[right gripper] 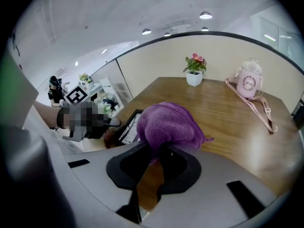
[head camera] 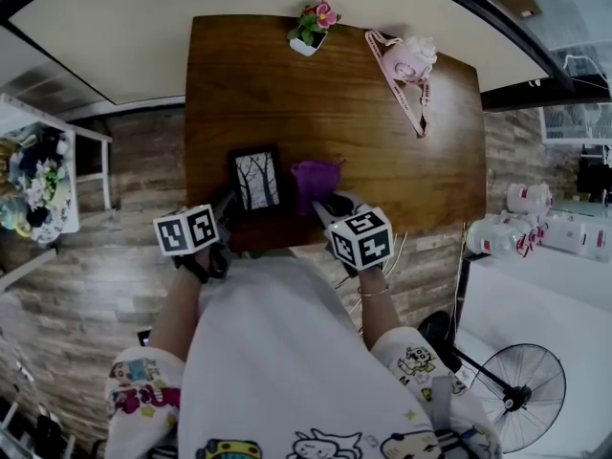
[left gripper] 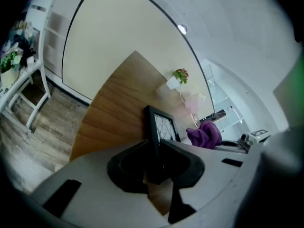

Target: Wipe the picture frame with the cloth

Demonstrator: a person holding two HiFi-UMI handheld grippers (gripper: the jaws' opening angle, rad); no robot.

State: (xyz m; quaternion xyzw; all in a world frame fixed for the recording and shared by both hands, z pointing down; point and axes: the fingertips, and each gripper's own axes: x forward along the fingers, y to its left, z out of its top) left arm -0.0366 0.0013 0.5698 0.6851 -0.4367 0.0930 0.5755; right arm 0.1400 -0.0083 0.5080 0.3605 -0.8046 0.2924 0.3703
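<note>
A: Where is the picture frame [head camera: 258, 182]?
B: It is over the near part of the brown bench [head camera: 382, 151], close to the person. It has a black rim and a drawing of bare trees inside.
A: Who holds it?
B: The left gripper [left gripper: 156, 158] does. Its jaws are closed on the thin near edge of the picture frame, by the left corner. The picture frame is tipped up, not lying flat. I cannot tell if its bottom touches the bench.
A: And the cloth [head camera: 316, 180]?
B: It is purple and all bunched up like a ball. The right gripper [right gripper: 159, 158] has it. Those jaws are pinched tight on the bottom of the cloth, and the rest puffs out above them.
A: Is the cloth on the picture frame?
B: It is just to the right of the picture frame, very close. I cannot tell if they touch.
A: What else is there?
B: A little white pot [head camera: 306, 44] with pink flowers sits far behind the picture frame, at the back edge of the bench. A pink bottle [head camera: 411, 57] with a long strap [head camera: 406, 98] is behind the picture frame too, but more to the right. Both are well apart from it.
</note>
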